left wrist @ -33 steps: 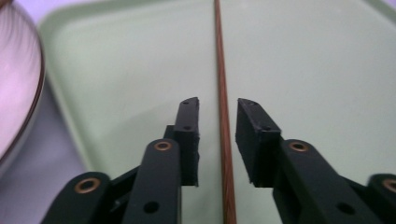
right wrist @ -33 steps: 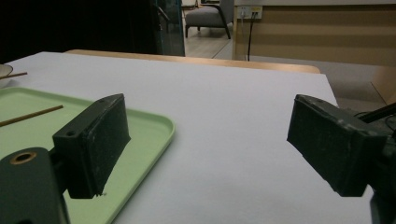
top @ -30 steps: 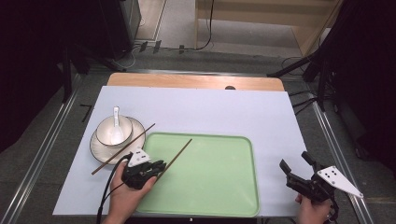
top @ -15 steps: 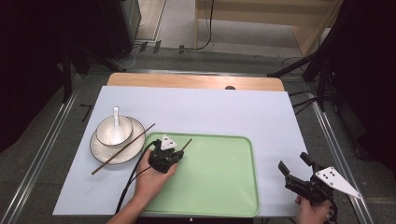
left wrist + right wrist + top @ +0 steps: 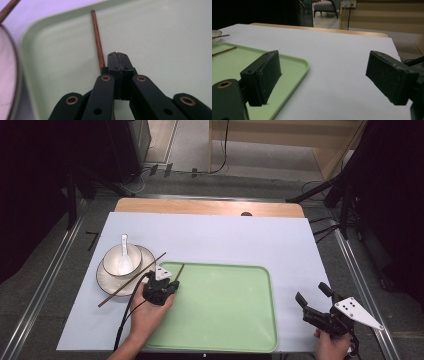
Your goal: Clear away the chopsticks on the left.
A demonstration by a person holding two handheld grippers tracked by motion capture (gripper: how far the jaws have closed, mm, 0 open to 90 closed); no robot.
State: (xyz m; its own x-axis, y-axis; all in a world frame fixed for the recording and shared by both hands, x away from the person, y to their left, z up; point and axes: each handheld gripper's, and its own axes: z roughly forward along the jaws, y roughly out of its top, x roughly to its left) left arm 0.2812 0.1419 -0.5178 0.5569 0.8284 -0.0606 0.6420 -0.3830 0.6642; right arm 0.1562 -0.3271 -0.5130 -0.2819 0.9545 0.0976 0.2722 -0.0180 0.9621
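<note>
My left gripper (image 5: 169,282) (image 5: 118,57) points down at the left end of the green tray (image 5: 225,315), its jaws pressed together with nothing visible between the pads. A brown chopstick (image 5: 180,269) (image 5: 97,37) lies on the tray and runs under the left jaw, touching it. A second chopstick (image 5: 132,280) rests slanted across the saucer (image 5: 106,281), which carries a white bowl (image 5: 116,262) with a white spoon (image 5: 124,251). My right gripper (image 5: 311,292) (image 5: 323,72) hovers open off the tray's right edge, over the white mat, with nothing between its jaws.
A white mat (image 5: 225,235) covers the table, with a wooden strip (image 5: 200,206) along the far edge. Metal rails run down both sides. The tray's rim (image 5: 299,65) lies just left of my right gripper. A cable (image 5: 127,312) trails from the left gripper.
The left hand went from the tray's near-left corner up along the chopstick, then shifted left. The chopstick on the tray shifted left with it. The right gripper has stayed in place.
</note>
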